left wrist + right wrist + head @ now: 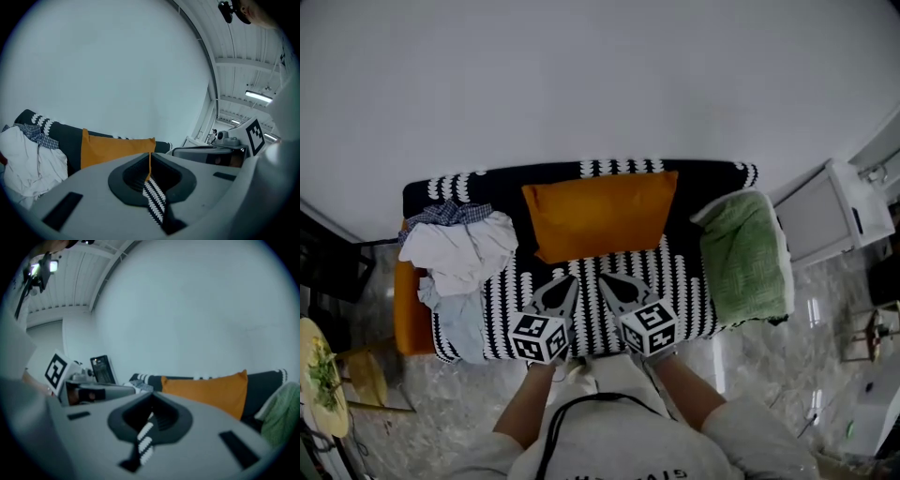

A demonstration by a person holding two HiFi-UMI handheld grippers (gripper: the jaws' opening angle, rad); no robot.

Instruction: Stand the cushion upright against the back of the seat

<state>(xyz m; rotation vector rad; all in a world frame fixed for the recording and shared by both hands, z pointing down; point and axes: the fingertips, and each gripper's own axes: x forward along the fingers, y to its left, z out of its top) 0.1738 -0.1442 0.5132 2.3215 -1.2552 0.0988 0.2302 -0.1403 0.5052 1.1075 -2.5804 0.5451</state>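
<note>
Left gripper (570, 281) (150, 160): jaws together, only a thin slit between them, nothing held; the striped cover shows through the slit in the left gripper view. Right gripper (606, 280) (150, 416): jaws fully together, also empty. Both sit side by side at lower centre of the head view, over the front half of the seat, tips pointing toward the top of the frame and angled slightly toward each other, marker cubes (540, 337) at the near ends, forearms coming in from the bottom edge. Neither touches the cushion (600, 214) (115, 147) (211, 391). It is orange, just above the tips at frame centre, standing on its long edge and leaning against the black sofa back; both gripper views show it upright there. Sofa (680, 286) has a black-and-white striped cover across seat and top edge. Left part of the seat: pile of clothes (459, 255), white and pale blue with a plaid piece on top. Right end: green blanket (746, 259) draped over the armrest. White cabinet (825, 216) at right beside the sofa, plain wall (600, 84) filling the upper frame, marble floor (769, 375) lower right.
</note>
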